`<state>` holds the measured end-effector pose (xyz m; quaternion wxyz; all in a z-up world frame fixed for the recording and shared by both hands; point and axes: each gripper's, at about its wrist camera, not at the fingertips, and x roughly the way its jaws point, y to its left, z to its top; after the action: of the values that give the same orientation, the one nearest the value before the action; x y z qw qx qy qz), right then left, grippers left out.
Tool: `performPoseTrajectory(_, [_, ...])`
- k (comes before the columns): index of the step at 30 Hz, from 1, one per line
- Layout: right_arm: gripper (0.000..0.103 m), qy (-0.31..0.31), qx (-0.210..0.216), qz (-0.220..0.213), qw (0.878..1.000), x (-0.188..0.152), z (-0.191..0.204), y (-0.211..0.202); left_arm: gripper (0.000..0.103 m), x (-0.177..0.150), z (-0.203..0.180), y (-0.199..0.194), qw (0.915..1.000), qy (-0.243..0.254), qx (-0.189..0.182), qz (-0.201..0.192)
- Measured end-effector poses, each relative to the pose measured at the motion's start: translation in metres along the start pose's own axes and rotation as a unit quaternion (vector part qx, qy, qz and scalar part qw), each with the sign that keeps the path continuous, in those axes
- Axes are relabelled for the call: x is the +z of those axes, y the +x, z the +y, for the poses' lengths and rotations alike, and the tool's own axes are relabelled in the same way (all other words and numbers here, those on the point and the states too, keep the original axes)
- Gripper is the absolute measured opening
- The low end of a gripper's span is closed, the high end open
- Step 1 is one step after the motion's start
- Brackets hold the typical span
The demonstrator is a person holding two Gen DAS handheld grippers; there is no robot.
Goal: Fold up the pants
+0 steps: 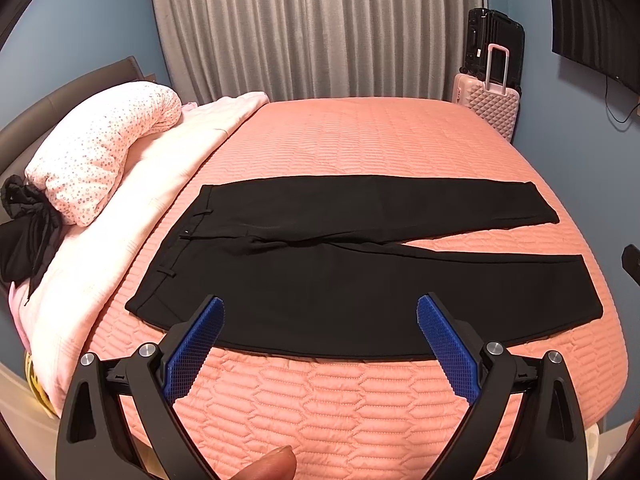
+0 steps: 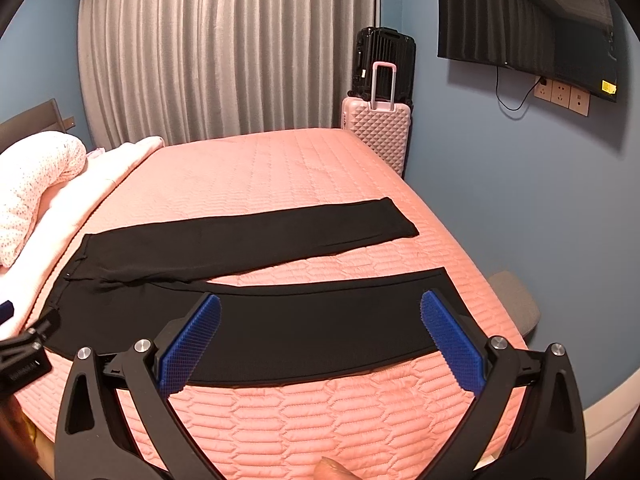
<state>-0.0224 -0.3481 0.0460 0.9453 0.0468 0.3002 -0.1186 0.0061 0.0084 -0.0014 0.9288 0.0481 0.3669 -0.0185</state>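
Covering the bed, a pink quilted bedspread [image 1: 340, 408] fills the ground beneath both sets of jaws. Black pants [image 1: 360, 280] lie flat on it just ahead of the fingertips, waistband toward the left, both legs spread apart toward the right. The left gripper [image 1: 320, 312] hovers over the near hip edge, jaws wide apart and empty; the right gripper [image 2: 320, 312] hovers over the near leg, equally spread and empty. Left of the pants sit a pale blanket [image 1: 160, 184] and a dotted pillow [image 1: 104, 148]. Beyond, a pink suitcase [image 2: 378, 136] and a black suitcase [image 2: 384, 60] stand against grey curtains [image 2: 220, 52]; a television [image 2: 528, 28] hangs on the blue wall [image 2: 500, 184].
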Motion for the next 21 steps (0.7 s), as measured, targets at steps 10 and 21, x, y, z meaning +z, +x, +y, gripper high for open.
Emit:
performPoseTrajectory(10, [0.098, -0.01, 0.014, -0.006, 1.0, 0.008, 0.015, -0.007, 0.096, -0.003, 0.002, -0.005, 1.0, -0.003, -0.003, -0.001])
performPoseTrajectory(21, [0.098, -0.014, 0.016, -0.006, 1.0, 0.006, 0.017, -0.006, 0.096, -0.003, 0.002, -0.006, 1.0, -0.003, -0.002, -0.002])
